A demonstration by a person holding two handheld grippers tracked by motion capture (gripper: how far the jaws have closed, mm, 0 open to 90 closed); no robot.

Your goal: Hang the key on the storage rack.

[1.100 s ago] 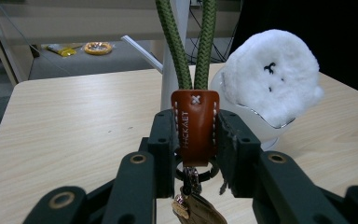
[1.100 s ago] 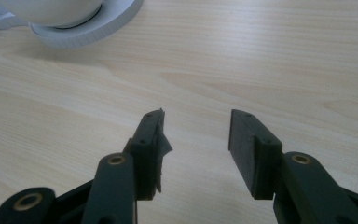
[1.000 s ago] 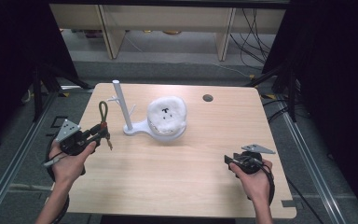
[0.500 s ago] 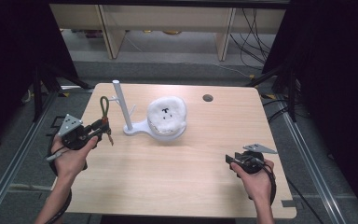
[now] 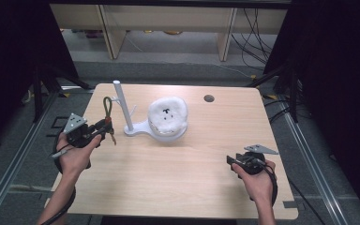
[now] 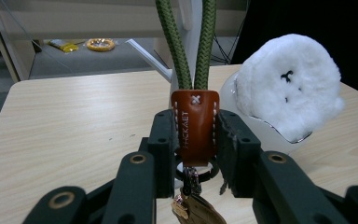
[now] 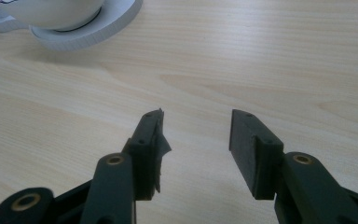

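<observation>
Keychain (image 6: pixel 195 126) lettering reads from left tool (image 6: pixel 196 154) view.

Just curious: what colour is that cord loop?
Olive green cord loop, clearest in the left gripper view.

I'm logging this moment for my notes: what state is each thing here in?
left gripper: shut on the keychain's brown leather tab.
keychain: held off the table, green cord loop upright, ring and charm hanging below.
right gripper: open, nothing between its jaws, low over the table.
white stand: upright, nothing hung on its peg.
fluffy white toy: resting on the stand's base.
</observation>
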